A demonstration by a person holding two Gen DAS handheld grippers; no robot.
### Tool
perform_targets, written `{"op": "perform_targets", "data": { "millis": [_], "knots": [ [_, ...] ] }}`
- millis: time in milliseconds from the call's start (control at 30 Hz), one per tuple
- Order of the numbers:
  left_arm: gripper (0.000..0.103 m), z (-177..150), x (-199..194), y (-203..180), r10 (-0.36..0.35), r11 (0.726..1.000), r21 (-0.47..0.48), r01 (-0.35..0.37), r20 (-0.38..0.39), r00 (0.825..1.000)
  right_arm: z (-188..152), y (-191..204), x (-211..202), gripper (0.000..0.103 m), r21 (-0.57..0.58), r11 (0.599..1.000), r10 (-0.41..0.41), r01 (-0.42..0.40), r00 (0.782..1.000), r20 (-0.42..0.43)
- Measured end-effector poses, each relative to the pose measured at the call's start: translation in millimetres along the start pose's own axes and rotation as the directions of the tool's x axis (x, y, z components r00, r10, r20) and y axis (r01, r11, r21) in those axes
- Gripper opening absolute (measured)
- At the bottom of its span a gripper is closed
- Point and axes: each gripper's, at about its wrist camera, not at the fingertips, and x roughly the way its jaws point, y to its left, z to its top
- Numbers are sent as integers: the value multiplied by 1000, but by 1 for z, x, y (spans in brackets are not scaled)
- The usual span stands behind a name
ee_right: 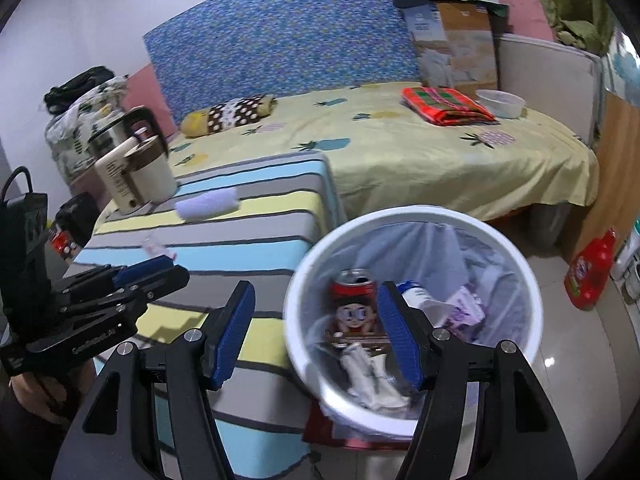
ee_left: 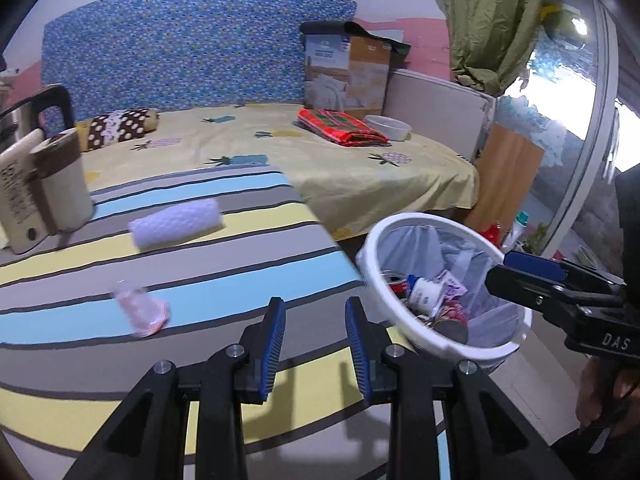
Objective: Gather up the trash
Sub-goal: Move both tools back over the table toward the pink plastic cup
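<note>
A white trash bin [ee_left: 416, 340] [ee_right: 400, 424] with a plastic liner stands beside the striped table [ee_left: 224, 280] [ee_right: 256, 240]. It holds a red can [ee_right: 354, 284], a snack packet, a small bottle and crumpled paper. A crumpled pink wrapper [ee_left: 142, 310] [ee_right: 154, 246] and a pale purple roll [ee_left: 176, 224] [ee_right: 208, 204] lie on the table. My left gripper [ee_left: 316, 340] is open and empty above the table, right of the wrapper. My right gripper [ee_right: 316, 332] is open and empty, hovering over the bin's near left rim.
A cream kettle [ee_left: 44, 188] [ee_right: 140, 172] stands at the table's far left. Behind is a bed with yellow sheet [ee_left: 320, 160], a red folded cloth [ee_left: 344, 126], a white bowl [ee_left: 390, 126] and a box. A red bottle [ee_right: 592, 276] stands on the floor.
</note>
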Motion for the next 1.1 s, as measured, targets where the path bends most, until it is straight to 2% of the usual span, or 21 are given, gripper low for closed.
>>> {"op": "perform_targets", "data": {
  "millis": [267, 633, 933, 1100],
  "knots": [
    [31, -12, -18, 30, 65, 998, -25, -65, -6, 998, -4, 33, 0, 65, -77, 996, 43, -43, 999, 0],
    [31, -25, -26, 67, 130, 989, -63, -131, -26, 991, -7, 63, 16, 65, -125, 989, 73, -76, 997, -32],
    [31, -23, -17, 92, 147, 983, -107, -152, -47, 988, -6, 78, 26, 65, -136, 985, 97, -103, 994, -54],
    [41, -17, -1, 97, 163, 978, -121, -169, -62, 985, -5, 81, 30, 65, -144, 984, 101, -109, 993, -64]
  ]
}}
